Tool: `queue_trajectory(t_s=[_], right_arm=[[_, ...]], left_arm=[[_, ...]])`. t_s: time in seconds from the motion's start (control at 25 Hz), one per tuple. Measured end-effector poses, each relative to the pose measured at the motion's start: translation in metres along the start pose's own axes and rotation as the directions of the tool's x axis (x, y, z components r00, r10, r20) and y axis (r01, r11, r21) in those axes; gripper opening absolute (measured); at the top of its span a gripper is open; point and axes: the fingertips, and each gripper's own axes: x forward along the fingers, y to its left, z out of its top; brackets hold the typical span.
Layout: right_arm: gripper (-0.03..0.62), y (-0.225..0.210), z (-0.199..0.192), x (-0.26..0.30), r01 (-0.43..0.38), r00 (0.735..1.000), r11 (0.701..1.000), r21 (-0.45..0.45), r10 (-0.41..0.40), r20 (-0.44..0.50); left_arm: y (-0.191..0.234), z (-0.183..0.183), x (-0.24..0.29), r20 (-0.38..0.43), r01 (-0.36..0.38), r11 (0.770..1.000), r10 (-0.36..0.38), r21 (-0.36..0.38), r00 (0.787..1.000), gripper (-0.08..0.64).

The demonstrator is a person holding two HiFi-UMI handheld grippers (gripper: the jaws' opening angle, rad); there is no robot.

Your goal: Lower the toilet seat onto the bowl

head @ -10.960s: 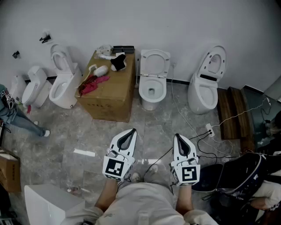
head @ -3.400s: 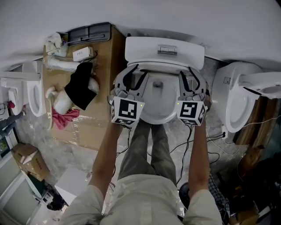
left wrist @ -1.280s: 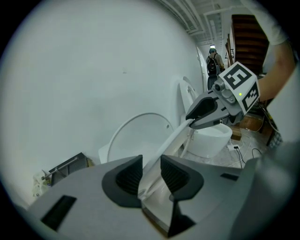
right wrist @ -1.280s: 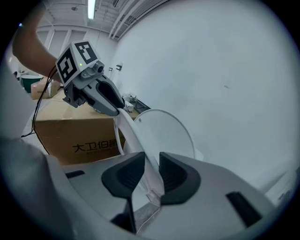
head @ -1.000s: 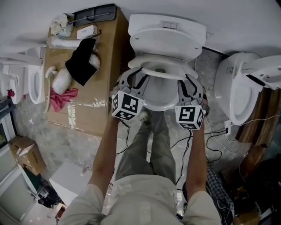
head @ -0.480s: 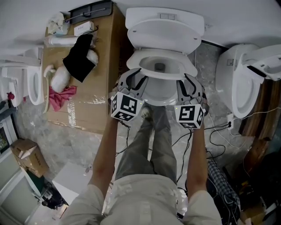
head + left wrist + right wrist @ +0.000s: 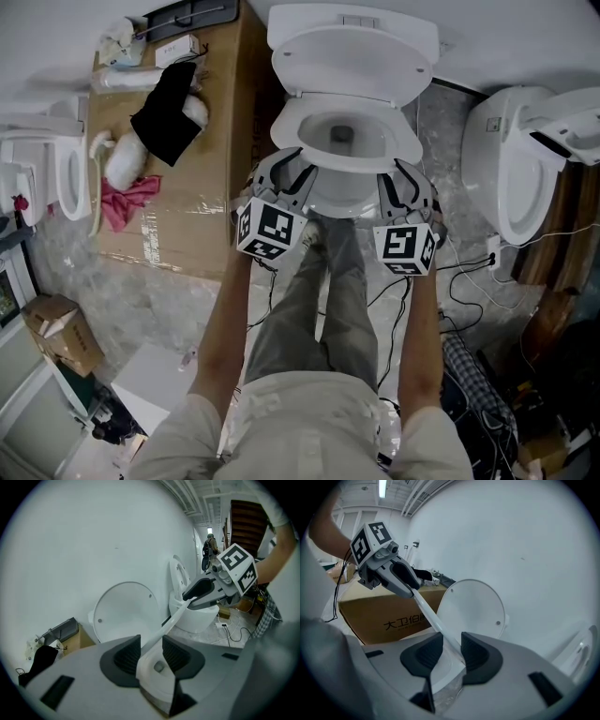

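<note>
Sinking — toilet seat (image 7: 284, 127) lower than before, close over bowl (image 7: 349, 141).

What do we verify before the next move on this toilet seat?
1. Left tongs on the seat rim: ok. The rim is gripped, though the jaws have just been opening.
2. Right tongs on the seat rim: ok, gripped.
3. Seat resting on the bowl: not ok, its front is held above it.
4. Lid upright, clear of the seat: ok.
5. Nothing lying on the bowl's rim: cannot tell, the seat and tongs cover most of it.
</note>
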Motion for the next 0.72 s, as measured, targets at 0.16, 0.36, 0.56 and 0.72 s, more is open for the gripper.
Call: queue_trajectory(t_s=[0.16, 0.36, 0.56, 0.72], right_arm=[[0.127, 0.008, -0.007, -0.003, -0.003, 1.0, 1.0, 0.0, 0.003, -0.009], [0.13, 0.019, -0.016, -0.007, -0.014, 1.0, 1.0, -0.003, 0.014, -0.022], [0.133, 0.032, -0.029, -0.011, -0.03, 0.999, 0.999, -0.011, 0.03, -0.043], [0.135, 0.045, -0.041, -0.014, -0.045, 0.997, 0.999, -0.021, 0.043, -0.066]], left_arm=[[-0.007, -0.008, -0.002, -0.004, 0.011, 1.0, -0.011, 0.001, 1.0, 0.16], [-0.017, -0.019, -0.005, -0.017, 0.026, 1.0, -0.026, 0.003, 1.0, 0.163], [-0.029, -0.032, -0.007, -0.034, 0.043, 0.999, -0.043, 0.007, 0.999, 0.166], [-0.041, -0.045, -0.009, -0.058, 0.059, 0.998, -0.058, 0.016, 0.997, 0.169]])
